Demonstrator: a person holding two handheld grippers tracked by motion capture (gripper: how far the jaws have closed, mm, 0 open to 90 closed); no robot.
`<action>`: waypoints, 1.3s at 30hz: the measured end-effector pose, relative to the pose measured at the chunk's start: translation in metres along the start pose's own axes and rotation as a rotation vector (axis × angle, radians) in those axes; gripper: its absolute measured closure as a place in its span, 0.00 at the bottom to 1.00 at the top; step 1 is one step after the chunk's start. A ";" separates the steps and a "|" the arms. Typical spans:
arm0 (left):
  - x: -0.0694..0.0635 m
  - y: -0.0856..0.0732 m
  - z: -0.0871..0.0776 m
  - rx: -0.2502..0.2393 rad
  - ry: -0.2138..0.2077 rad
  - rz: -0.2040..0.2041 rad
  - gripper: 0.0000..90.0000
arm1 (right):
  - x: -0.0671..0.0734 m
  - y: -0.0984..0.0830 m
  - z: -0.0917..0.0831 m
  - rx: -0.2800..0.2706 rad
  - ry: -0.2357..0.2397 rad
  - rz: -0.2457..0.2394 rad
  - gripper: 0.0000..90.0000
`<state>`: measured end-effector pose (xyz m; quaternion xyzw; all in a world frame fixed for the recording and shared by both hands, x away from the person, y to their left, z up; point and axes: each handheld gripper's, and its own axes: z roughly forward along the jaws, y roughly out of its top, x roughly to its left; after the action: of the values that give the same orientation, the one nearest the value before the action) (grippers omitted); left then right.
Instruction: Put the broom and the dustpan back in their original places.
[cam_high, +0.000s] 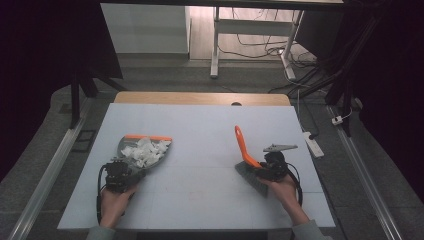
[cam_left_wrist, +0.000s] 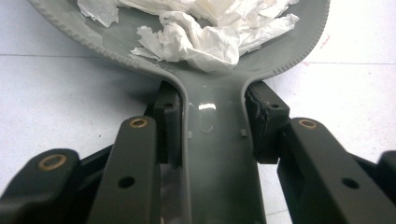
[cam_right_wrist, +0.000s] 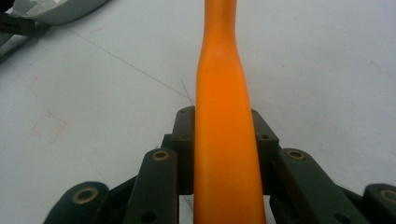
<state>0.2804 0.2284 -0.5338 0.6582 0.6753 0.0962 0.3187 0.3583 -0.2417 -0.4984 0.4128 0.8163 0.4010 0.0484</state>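
Between the left gripper's (cam_left_wrist: 212, 135) matt black plastic jaws, a glossy grey plastic dustpan (cam_left_wrist: 219, 154) with a ribbed rim is seen, with crumpled white paper (cam_left_wrist: 205, 39) just beyond. A smooth, satin orange plastic brush handle (cam_right_wrist: 224, 140) is clamped by the right gripper (cam_right_wrist: 224, 154) over a matt white tabletop (cam_right_wrist: 327, 70).

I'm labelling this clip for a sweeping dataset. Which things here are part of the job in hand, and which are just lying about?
Part of the job:
- grey dustpan, handle clamped in the left tool
- crumpled white paper lying in the pan
- brush with the orange handle, clamped in the right tool

Just lying about:
- white power strip on the floor, right of the table
- white desk frame behind the table
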 end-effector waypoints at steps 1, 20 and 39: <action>0.000 0.000 0.000 0.001 0.000 0.000 0.68 | -0.001 0.000 0.000 0.004 -0.002 0.000 0.78; -0.002 0.000 0.000 0.000 -0.014 0.030 0.58 | -0.015 0.006 0.002 0.061 -0.091 -0.063 0.62; -0.001 0.000 -0.005 -0.009 0.003 0.077 0.29 | -0.022 0.007 0.008 0.088 -0.202 -0.064 0.42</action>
<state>0.2776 0.2289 -0.5292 0.6819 0.6495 0.1125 0.3169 0.3807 -0.2496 -0.5045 0.4267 0.8369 0.3193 0.1248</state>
